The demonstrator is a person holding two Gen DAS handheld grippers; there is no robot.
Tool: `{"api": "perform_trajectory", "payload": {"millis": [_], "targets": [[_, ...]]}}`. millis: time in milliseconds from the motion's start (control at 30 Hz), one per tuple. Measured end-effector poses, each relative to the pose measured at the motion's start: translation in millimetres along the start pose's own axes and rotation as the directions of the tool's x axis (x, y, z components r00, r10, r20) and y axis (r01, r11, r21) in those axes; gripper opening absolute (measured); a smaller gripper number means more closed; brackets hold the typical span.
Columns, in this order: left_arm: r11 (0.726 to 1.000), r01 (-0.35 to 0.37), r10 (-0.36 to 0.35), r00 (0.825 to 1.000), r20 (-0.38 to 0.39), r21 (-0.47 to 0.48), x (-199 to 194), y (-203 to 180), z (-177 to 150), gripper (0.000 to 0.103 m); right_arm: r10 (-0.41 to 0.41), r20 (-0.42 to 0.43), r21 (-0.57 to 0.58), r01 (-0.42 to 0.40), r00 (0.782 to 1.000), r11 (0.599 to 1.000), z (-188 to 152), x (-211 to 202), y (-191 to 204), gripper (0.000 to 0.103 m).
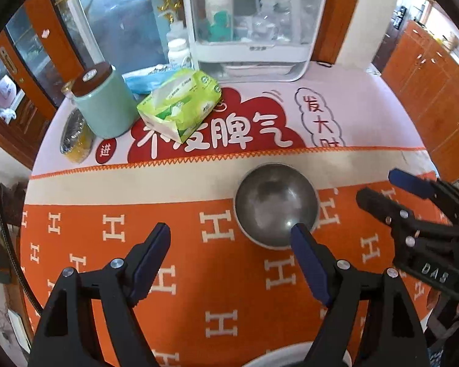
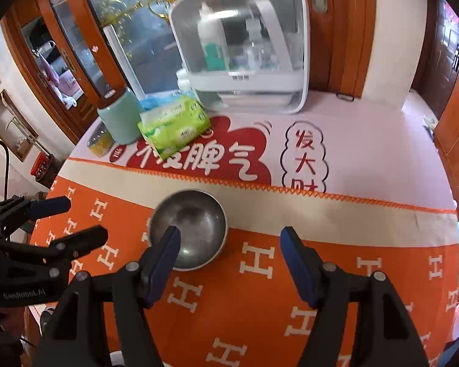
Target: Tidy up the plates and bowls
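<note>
A steel bowl (image 1: 275, 205) (image 2: 195, 223) stands upright and empty on the orange tablecloth, at the seam with the cream band. My left gripper (image 1: 229, 232) hovers above the cloth, open and holding nothing. Its right finger (image 1: 306, 250) overlaps the bowl's near rim in this view. My right gripper (image 2: 229, 232) is open and empty too, and its left finger (image 2: 165, 250) crosses the bowl's near side. The bowl lies between the two grippers. Each shows in the other's view: the right gripper (image 1: 378, 188) to the bowl's right, the left gripper (image 2: 85, 218) to its left.
Behind the bowl lie a green tissue pack (image 1: 180, 107), a teal canister (image 1: 104, 104) with a brown lid, a yellow-topped jar (image 1: 75, 140) and a white clear-fronted storage box (image 1: 254, 24) with bottles inside. A white curved rim (image 1: 275, 353) shows at the bottom edge.
</note>
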State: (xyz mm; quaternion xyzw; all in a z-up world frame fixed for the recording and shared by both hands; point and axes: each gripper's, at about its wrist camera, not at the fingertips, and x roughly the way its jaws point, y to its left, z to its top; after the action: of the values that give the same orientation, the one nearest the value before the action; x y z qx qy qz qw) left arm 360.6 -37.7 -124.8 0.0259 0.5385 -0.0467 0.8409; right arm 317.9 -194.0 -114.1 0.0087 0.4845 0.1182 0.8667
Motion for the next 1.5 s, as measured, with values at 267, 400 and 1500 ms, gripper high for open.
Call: {"api": "perform_trajectory", "payload": {"millis": [267, 400, 1500], "targets": [[0.999, -0.008, 0.004, 0.997, -0.078, -0.053, 64.6, 6.1, 9.4, 0.079, 0.062, -0.062, 0.082, -0.057, 0.996, 0.995, -6.6, 48.2, -19.0, 0.068], [0.999, -0.007, 0.001, 0.994, -0.112, -0.049, 91.3, 2.5, 6.5, 0.079, 0.093, -0.087, 0.136, -0.08, 0.992, 0.987, -13.0, 67.1, -27.4, 0.068], [0.983, 0.166, -0.176, 0.973, -0.151, -0.073, 147.1, -8.6, -8.1, 0.041, 0.228, -0.075, 0.263, -0.202, 0.971, 0.944, -36.4, 110.9, -21.0, 0.027]]}}
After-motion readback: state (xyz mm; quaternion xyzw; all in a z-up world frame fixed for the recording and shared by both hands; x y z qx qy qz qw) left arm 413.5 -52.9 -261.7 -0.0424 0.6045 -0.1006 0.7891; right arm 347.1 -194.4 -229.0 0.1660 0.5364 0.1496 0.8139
